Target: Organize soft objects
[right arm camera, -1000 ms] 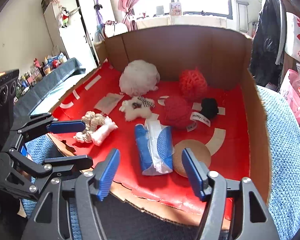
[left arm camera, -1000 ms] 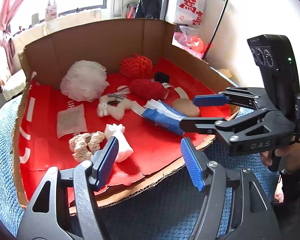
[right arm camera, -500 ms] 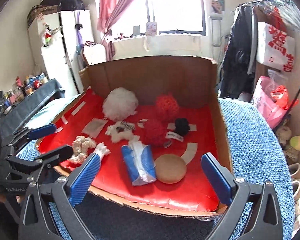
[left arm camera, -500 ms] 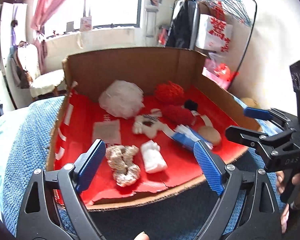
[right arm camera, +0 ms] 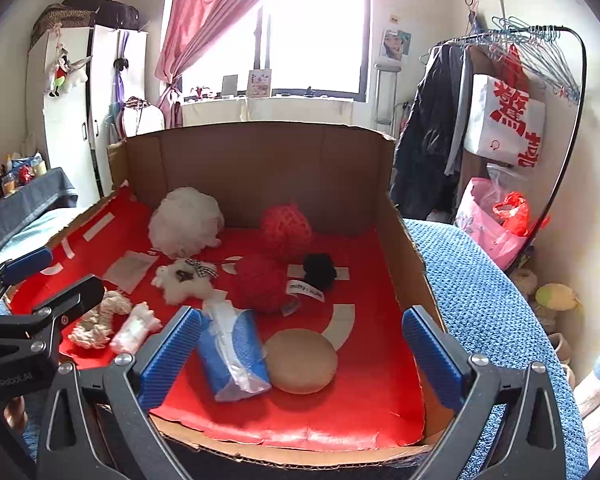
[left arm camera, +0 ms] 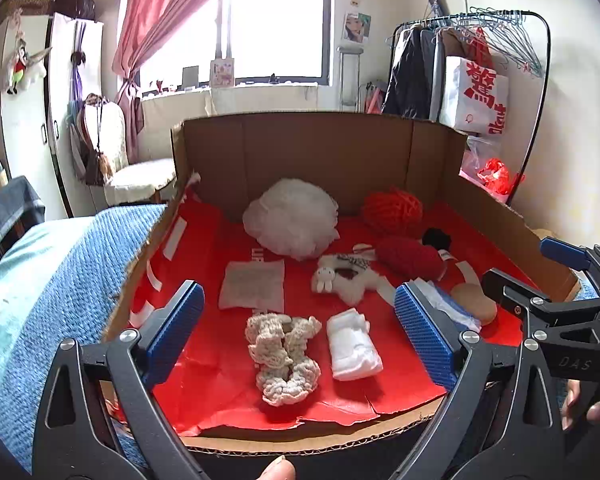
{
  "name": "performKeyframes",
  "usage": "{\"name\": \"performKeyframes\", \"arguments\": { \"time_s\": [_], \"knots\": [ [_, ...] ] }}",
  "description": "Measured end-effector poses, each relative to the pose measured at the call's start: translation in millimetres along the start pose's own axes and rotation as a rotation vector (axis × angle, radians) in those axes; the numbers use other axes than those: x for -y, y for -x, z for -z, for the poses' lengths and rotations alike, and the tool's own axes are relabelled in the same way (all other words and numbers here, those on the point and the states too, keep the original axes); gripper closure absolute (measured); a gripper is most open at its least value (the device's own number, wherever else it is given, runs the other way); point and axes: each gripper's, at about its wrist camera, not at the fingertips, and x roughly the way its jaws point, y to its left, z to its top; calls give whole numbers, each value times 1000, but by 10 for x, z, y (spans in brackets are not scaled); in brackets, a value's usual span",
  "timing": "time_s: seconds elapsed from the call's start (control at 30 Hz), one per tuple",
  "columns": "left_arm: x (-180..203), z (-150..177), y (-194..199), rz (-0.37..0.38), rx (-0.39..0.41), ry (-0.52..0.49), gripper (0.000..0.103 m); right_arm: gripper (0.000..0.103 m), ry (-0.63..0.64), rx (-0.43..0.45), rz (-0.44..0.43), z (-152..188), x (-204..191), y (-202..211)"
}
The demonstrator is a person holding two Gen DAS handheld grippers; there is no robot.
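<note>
We hold both grippers wide open over the near edge of the cardboard box (left arm camera: 324, 148), gripping nothing: the left gripper (left arm camera: 300, 336) frames the cream crocheted scrunchie (left arm camera: 282, 356) and the rolled white cloth (left arm camera: 352, 346), while the right gripper (right arm camera: 300, 354) frames the blue tissue pack (right arm camera: 234, 354) and the round tan sponge (right arm camera: 300, 360). Everything lies loose on the red liner. We judge all of it light and yielding, so each piece should be pinched across its middle; the tissue pack's plastic wrap may slide, and its loose top flap is no place to grip. Farther back sit the white plush rabbit (left arm camera: 346, 278), a red knitted ball (right arm camera: 260, 282), a black pom-pom (right arm camera: 319, 270), a red mesh ball (left arm camera: 392, 210) and the white bath pouf (left arm camera: 292, 218), airy and easily crushed. From the left wrist, the left gripper's right finger hides most of the tissue pack and the right gripper cuts off the sponge. What the flat white sachet (left arm camera: 252, 286) holds we cannot tell.
</note>
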Motion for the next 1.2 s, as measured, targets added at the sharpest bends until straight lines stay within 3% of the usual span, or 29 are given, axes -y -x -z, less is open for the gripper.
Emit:
{"name": "performKeyframes", "arguments": {
  "time_s": [0.27, 1.2],
  "knots": [
    [-54, 75, -108, -21, -45, 28, 6, 0, -1, -7, 9, 49, -13, -64],
    [-64, 131, -151, -50, -80, 11, 5, 0, -5, -32, 22, 88, -6, -108]
  ]
}}
